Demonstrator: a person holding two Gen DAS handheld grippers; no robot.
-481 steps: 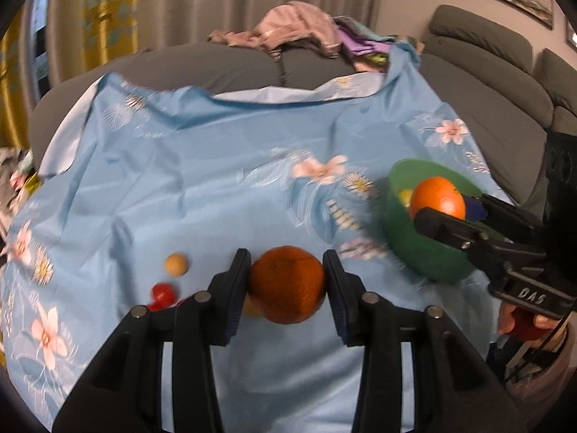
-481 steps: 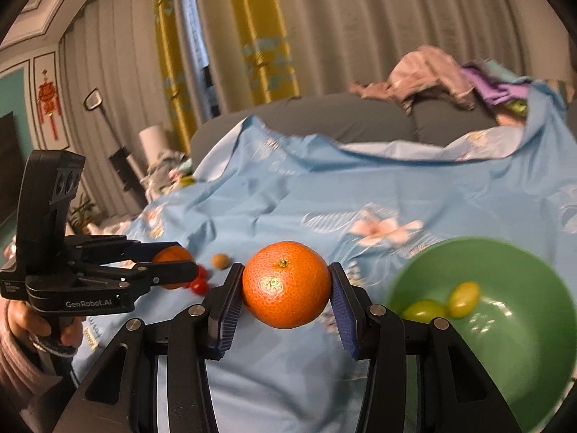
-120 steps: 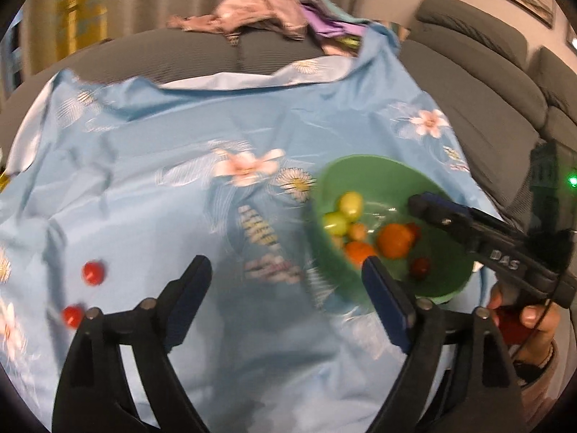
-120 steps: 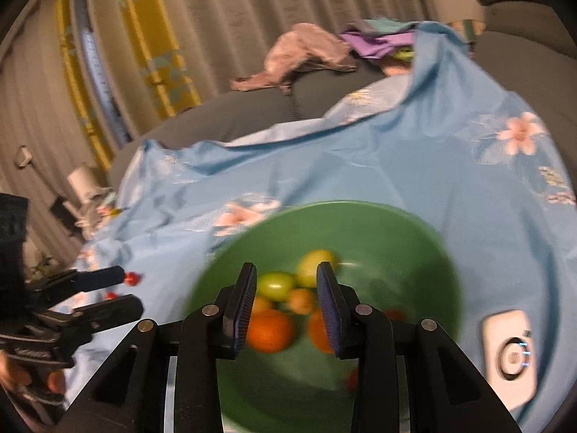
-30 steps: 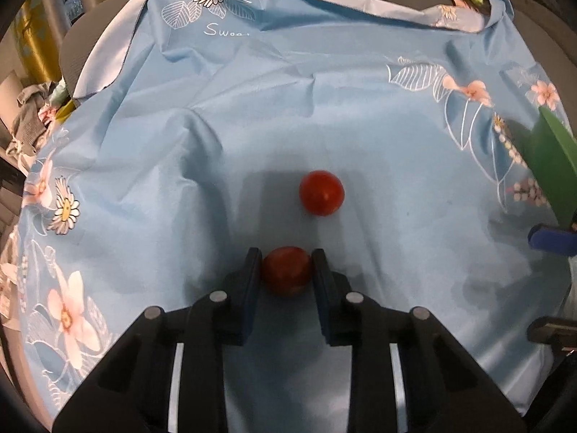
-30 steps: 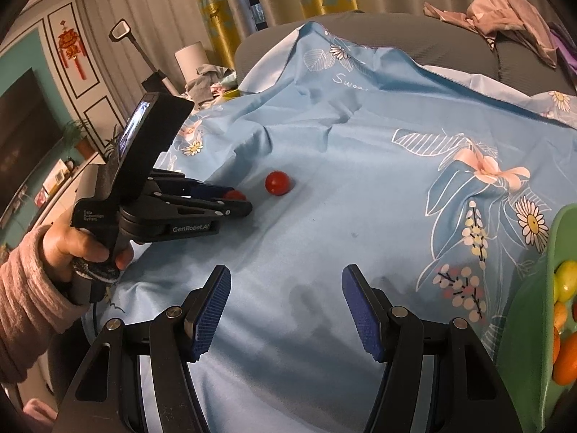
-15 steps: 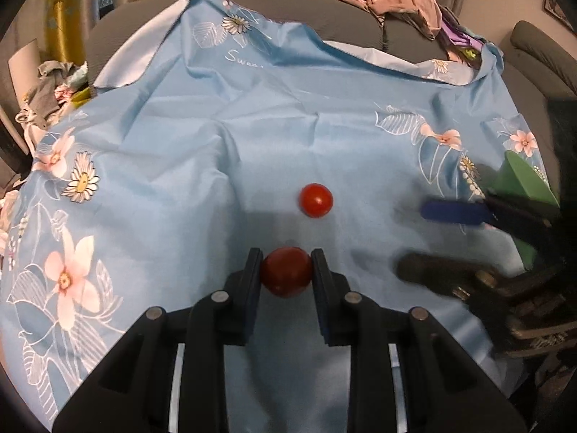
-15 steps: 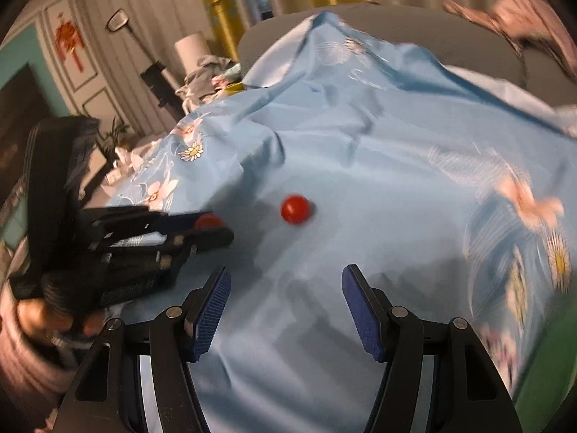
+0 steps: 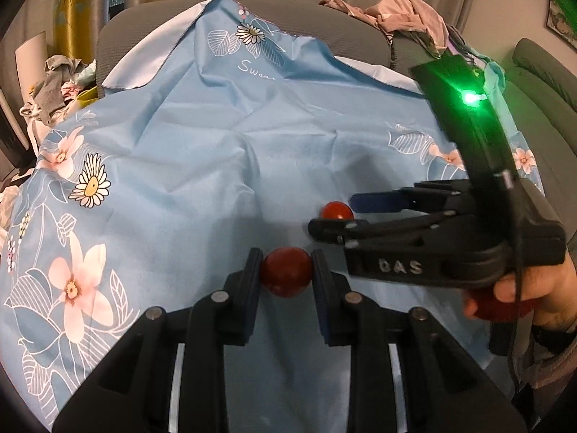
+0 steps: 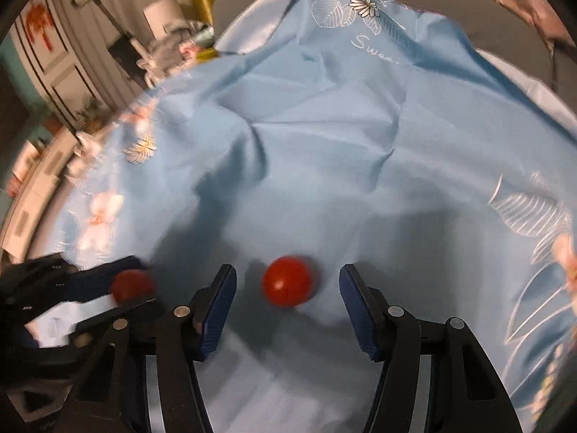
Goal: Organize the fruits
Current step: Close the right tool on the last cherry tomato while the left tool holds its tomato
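Left gripper point(image 9: 286, 276) grips a tomato point(image 9: 286, 276) above the cloth point(image 9: 216, 151). Right gripper point(image 10: 287, 297) is spread wide around a second tomato point(image 10: 287, 285) lying on the cloth at its 12 o'clock.

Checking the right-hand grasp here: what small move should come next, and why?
Probably shut the right gripper: its jaws stand open on either side of the loose cherry tomato on the blue cloth, untouched, while the left gripper already clamps its own tomato.
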